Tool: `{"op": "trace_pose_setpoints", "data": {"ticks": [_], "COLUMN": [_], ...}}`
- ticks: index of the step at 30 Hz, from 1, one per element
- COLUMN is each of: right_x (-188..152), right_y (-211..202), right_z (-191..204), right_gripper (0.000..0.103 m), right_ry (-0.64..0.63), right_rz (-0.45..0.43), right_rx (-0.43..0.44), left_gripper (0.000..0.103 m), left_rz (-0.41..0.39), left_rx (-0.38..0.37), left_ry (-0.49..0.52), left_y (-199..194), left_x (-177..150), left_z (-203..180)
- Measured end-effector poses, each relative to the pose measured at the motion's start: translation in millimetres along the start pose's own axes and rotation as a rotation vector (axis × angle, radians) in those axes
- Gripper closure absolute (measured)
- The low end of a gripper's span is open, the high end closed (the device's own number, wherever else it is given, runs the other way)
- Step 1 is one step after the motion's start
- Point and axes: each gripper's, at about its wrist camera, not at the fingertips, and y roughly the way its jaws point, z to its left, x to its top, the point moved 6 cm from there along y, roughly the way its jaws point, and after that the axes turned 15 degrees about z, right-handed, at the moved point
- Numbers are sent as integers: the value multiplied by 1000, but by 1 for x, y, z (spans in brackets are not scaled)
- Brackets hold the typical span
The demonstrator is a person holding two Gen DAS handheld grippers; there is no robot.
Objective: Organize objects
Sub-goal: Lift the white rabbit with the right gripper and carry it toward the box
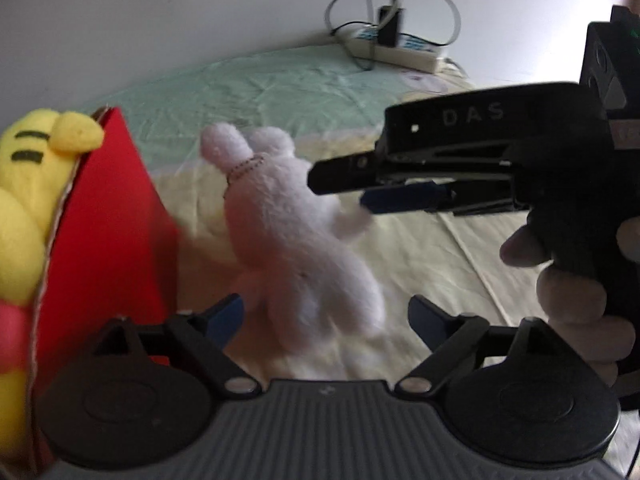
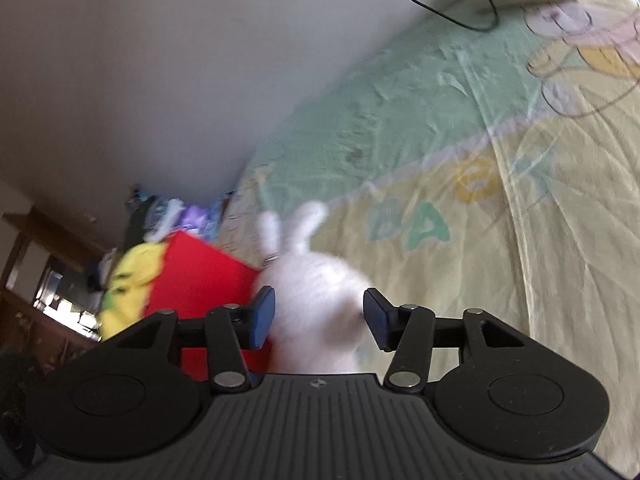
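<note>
While the white rabbit toy [image 1: 296,232] lies on the bedsheet [image 1: 420,264] just right of the red box [image 1: 108,216], our left gripper [image 1: 326,320] hovers released near its legs, and our right gripper [image 2: 320,316] spreads around its body without pinching; a yellow plush [image 1: 24,200] sits inside the box.

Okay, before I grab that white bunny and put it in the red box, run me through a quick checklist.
1. Right claw open around the white bunny: ok.
2. Right pads touching the plush: cannot tell, blurred.
3. Left claw open and not holding anything: ok.
4. Red box beside the bunny: ok.
5. Room in the box, with the yellow plush already inside: cannot tell.
</note>
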Motion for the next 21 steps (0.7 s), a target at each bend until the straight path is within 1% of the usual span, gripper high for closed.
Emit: {"op": "trace_pose_setpoints", "data": {"ticks": [1, 3, 4, 5, 9, 11, 13, 16, 21], "right_x": [0, 1, 2, 2, 0, -2, -2, -8, -24], "right_y": [4, 13, 14, 16, 17, 14, 10, -1, -20], "right_z": [-3, -3, -4, -3, -6, -5, -3, -3, -3], "right_gripper": [47, 45, 45, 45, 53, 56, 58, 59, 59], "right_ry": [9, 37, 50, 59, 103, 104, 100, 99, 111], "right_rz": [11, 33, 40, 44, 59, 63, 60, 59, 58], "right_rx": [9, 57, 75, 90, 142, 145, 142, 148, 149], "left_gripper": [13, 13, 14, 17, 22, 24, 29, 34, 36], "left_rz": [2, 0, 0, 1, 32, 28, 26, 26, 21], "left_rx": [9, 24, 32, 31, -42, -54, -67, -95, -143], "left_ry": [-5, -9, -11, -14, -22, -13, -7, -2, 22], "left_y": [4, 12, 15, 17, 24, 21, 18, 10, -6], "left_x": [4, 12, 16, 20, 28, 28, 28, 22, 13], "left_z": [3, 6, 8, 10, 14, 13, 11, 11, 5]}}
